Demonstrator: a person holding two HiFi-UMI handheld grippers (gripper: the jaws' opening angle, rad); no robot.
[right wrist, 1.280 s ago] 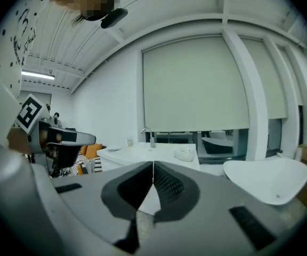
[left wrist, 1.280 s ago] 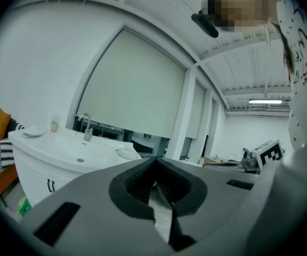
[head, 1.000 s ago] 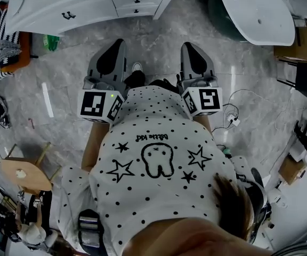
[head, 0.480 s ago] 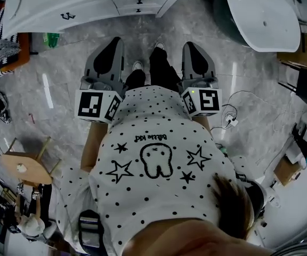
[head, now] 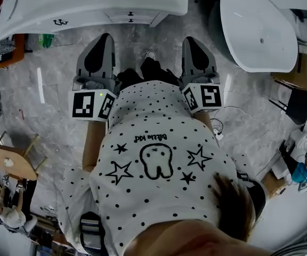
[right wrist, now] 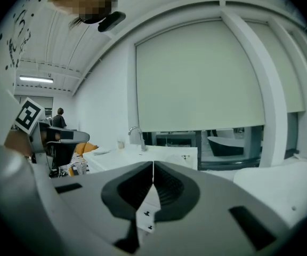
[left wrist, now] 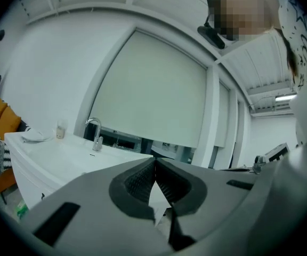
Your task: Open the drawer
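Head view: left gripper (head: 103, 37) and right gripper (head: 190, 39), clenched empty, hover near the rigid drawer (head: 117, 17), probably best pulled by its knob (head: 130, 16).

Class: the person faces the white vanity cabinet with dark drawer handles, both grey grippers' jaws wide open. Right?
No. The jaws of the grey left gripper and the grey right gripper are shut on nothing, as the left and right gripper views show. The person does face the white vanity cabinet.

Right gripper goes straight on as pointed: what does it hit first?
Probably the white drawer front, whose small dark handles show below the right gripper's closed tips; nothing appears nearer, though depth is unclear.
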